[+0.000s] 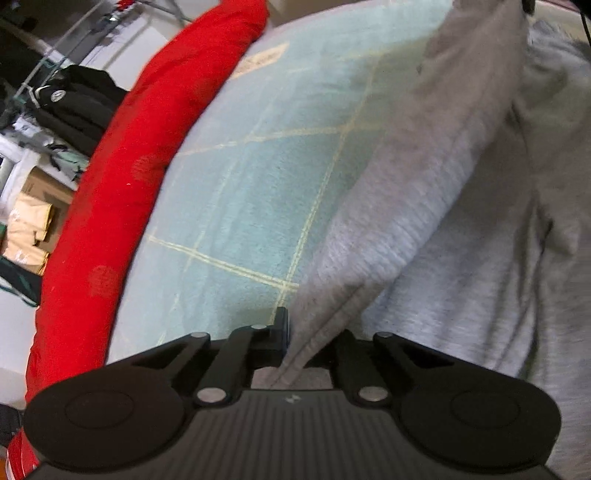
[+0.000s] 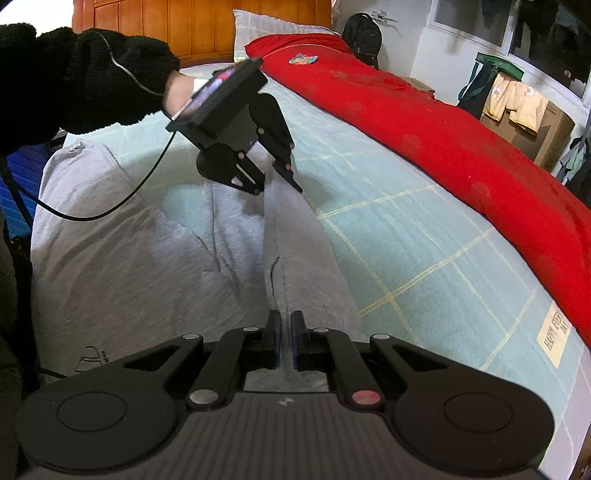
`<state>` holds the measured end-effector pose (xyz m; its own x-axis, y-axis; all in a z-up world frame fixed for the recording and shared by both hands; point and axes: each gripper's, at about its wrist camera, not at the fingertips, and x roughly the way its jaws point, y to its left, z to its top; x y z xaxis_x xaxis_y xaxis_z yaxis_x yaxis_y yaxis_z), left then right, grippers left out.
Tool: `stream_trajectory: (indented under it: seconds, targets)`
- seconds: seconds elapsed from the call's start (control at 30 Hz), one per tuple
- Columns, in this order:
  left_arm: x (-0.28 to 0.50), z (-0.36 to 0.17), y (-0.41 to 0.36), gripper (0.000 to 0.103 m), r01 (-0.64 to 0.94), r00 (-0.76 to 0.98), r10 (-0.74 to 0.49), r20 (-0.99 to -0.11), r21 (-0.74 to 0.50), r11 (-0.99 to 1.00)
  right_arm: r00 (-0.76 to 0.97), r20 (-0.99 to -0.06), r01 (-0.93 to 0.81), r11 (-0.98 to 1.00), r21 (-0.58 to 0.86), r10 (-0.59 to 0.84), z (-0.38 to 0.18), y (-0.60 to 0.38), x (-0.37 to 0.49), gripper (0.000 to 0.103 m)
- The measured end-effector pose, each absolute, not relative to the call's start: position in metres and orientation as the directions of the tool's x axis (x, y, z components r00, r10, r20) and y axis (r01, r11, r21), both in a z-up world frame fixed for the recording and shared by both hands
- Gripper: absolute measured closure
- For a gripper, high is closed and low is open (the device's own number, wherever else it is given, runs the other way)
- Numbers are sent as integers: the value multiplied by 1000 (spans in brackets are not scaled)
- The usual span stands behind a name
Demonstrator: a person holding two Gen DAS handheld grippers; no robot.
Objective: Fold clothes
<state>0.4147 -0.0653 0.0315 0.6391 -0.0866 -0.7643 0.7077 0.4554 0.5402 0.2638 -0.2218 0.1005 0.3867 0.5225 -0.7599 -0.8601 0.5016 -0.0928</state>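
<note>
Covering the bed (image 2: pixel 424 258) is a pale teal blanket with thin cream check lines, and a cream label sewn near its edge. A wooden headboard (image 2: pixel 192 26) and a pillow (image 2: pixel 266 24) stand at the far end, with a window (image 2: pixel 535 33) on the white wall beyond.

A grey sweatshirt (image 2: pixel 122 266) lies spread on the blanket on the side nearest the person, its fabric rumpled. One long strip of it is raised and stretched between the two grippers. The left gripper (image 2: pixel 291 177), held by a hand in a black fuzzy sleeve (image 2: pixel 81 74), has its jaws closed on the far end of that strip. The right gripper (image 2: pixel 285 339) has its jaws nearly together, pinching the near end.

A red quilt (image 2: pixel 443 122) lies rolled along the far side of the bed, just beside the teal blanket. Past it are a black backpack (image 2: pixel 364 37), a cardboard box (image 2: pixel 550 136) draped with yellow cloth, and dark clothes (image 1: pixel 74 107) on a rack. A black cable (image 2: pixel 110 206) hangs from the left gripper across the sweatshirt.
</note>
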Motion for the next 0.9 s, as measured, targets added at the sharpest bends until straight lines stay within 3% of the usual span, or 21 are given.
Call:
stream_trajectory:
  seconds: [0.3,0.53,0.9]
  targets:
    - [370,64,-73,101,636,714,-68,-697,606,477,494,-768,-812,534,-238,408,94,-213,233,96]
    - [328,88,-91,101,622,743,-70,-666,647,441,638,-715,-718,555,-420,285,94,-212,204,96]
    - [263,91,-111,101,676,716,-86,-693,657,335,715,-659,-625,635,-455,233,114,-245,152,97]
